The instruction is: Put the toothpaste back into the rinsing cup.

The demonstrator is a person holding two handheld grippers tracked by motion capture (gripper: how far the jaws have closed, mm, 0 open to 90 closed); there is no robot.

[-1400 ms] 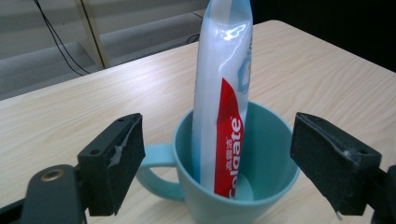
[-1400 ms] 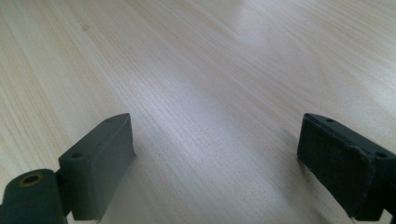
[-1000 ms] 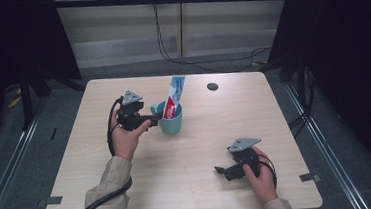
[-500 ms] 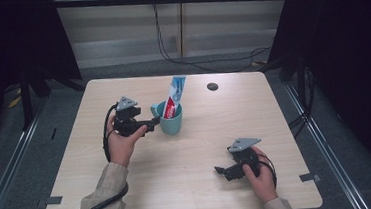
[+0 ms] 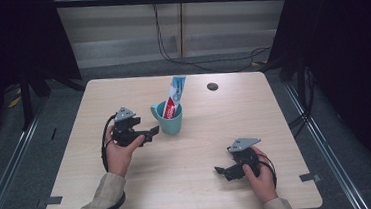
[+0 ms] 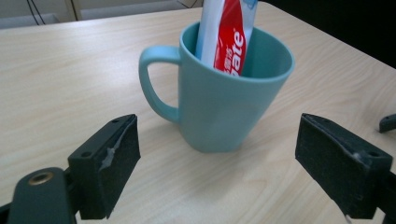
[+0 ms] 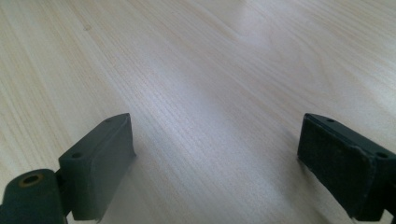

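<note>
Two hand-held grippers are in service above a light wooden table (image 5: 195,184). A teal mug (image 5: 167,119) stands upright left of centre in the high view, with a red-and-white toothpaste tube (image 5: 174,98) leaning inside it, top end projecting above the rim.

Left gripper (image 5: 150,133): jaws spread wide, nothing between the pads, tips just beside the mug's lower left wall without contact. In the left gripper view the mug (image 6: 224,88) sits centred ahead of the jaws, handle toward frame left.

Right gripper (image 5: 222,171): jaws apart and empty, low over bare table at lower right of the high view, well apart from the mug.

Status: the tube stands in the mug, no grasp on either item. Judged remaining: closing on the mug, if it is to be moved.
</note>
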